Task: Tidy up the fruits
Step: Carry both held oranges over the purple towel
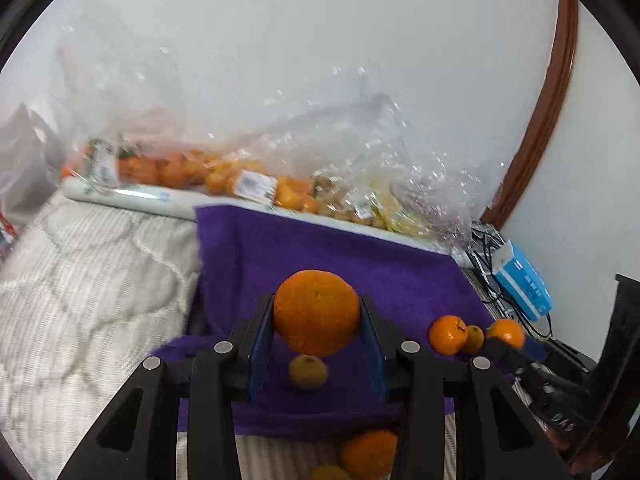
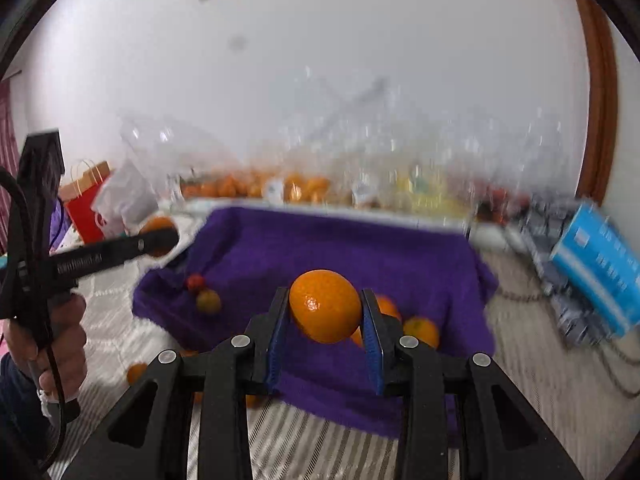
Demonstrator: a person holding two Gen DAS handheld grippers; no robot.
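My left gripper (image 1: 317, 312) is shut on an orange (image 1: 317, 308) and holds it above the purple cloth (image 1: 340, 256). It also shows in the right wrist view (image 2: 160, 240), at the left, with its orange (image 2: 158, 225). My right gripper (image 2: 325, 308) is shut on another orange (image 2: 325, 305) above the same cloth (image 2: 340, 248). Loose fruit lies on the cloth: a small yellowish fruit (image 1: 308, 371), oranges (image 1: 448, 335) at the right, a small red fruit (image 2: 195, 281) and a greenish one (image 2: 208, 301).
Clear plastic bags of oranges (image 1: 240, 180) stand along the wall behind the cloth. A blue box (image 1: 524, 284) and cables lie at the right. A quilted bed cover (image 1: 80, 280) spreads left. A red paper bag (image 2: 86, 200) stands far left. More oranges (image 1: 370, 454) lie off the cloth.
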